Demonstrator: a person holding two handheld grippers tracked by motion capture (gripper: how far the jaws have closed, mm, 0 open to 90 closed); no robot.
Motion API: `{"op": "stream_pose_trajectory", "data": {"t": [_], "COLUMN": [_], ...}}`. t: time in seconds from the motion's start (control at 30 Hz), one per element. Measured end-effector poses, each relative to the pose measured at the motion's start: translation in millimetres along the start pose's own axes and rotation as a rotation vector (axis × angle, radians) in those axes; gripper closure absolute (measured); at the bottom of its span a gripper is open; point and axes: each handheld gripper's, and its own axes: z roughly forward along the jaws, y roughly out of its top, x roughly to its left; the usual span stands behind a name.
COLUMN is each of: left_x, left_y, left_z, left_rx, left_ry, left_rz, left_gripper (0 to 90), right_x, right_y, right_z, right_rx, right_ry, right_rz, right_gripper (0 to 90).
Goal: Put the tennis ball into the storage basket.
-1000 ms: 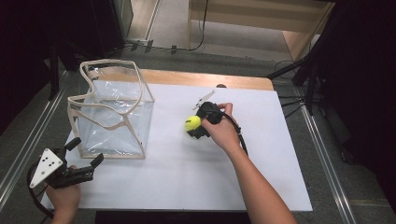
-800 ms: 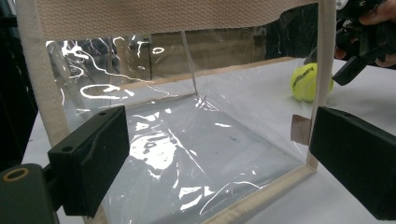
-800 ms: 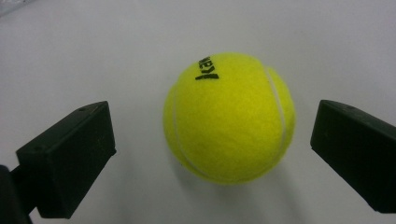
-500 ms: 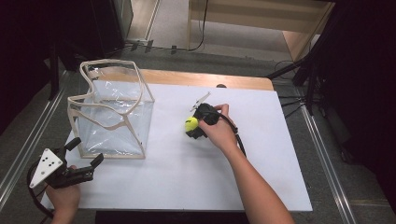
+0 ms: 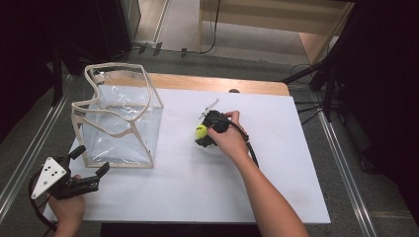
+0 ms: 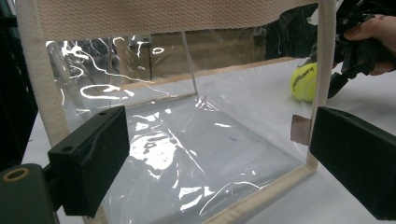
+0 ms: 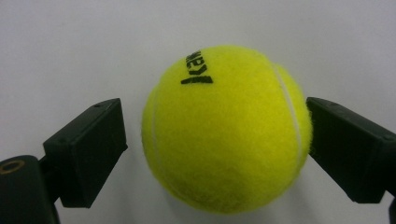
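While the right gripper [image 7: 215, 140] points down at the white table top, a yellow tennis ball [image 7: 226, 128] sits squarely between its two black jaws. Those jaws have just been closing in on the ball. On one side, the jaw looks to be touching the felt or just at it; on the other, a thin strip of white table shows between pad and ball, so the grip is not yet firm on both sides. Black lettering on the ball faces the camera, near its upper edge.

From the high view, the ball [image 5: 200, 131] lies on the white table top [image 5: 197, 192] near its middle, with the right gripper [image 5: 205, 133] over it and the person's right hand [image 5: 228, 140] wrapped around the gripper body.

Well to the left stands a clear plastic bag [image 5: 118, 123] with beige cloth edging, open at the top and upright. The ball rests apart from it, to the bag's right.

At the near left corner of the table, the left gripper [image 5: 91, 165] hovers with jaws spread wide and nothing between them, aimed at the bag. Its own camera looks through the clear wall [image 6: 201, 140], and the ball [image 6: 303, 82] shows beyond the bag's beige edge.
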Motion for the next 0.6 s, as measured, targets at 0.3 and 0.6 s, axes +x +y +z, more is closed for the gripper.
{"op": "stream_pose_trajectory", "data": {"t": [0.3,0.6], "left_x": [0.0,0.1], "left_y": [0.0,0.0], "left_z": [0.0,0.1], "left_rx": [0.0,0.0], "left_ry": [0.0,-0.001], "left_rz": [0.0,0.001], "left_gripper": [5.4,5.3], "right_x": [-0.6,-0.1], "right_y": [-0.4,-0.4], "right_z": [4.2,6.6], "right_rx": [0.009,0.005], "right_ry": [-0.02,-0.023], "right_rz": [0.015,0.016], "right_gripper": [22.0,22.9]}}
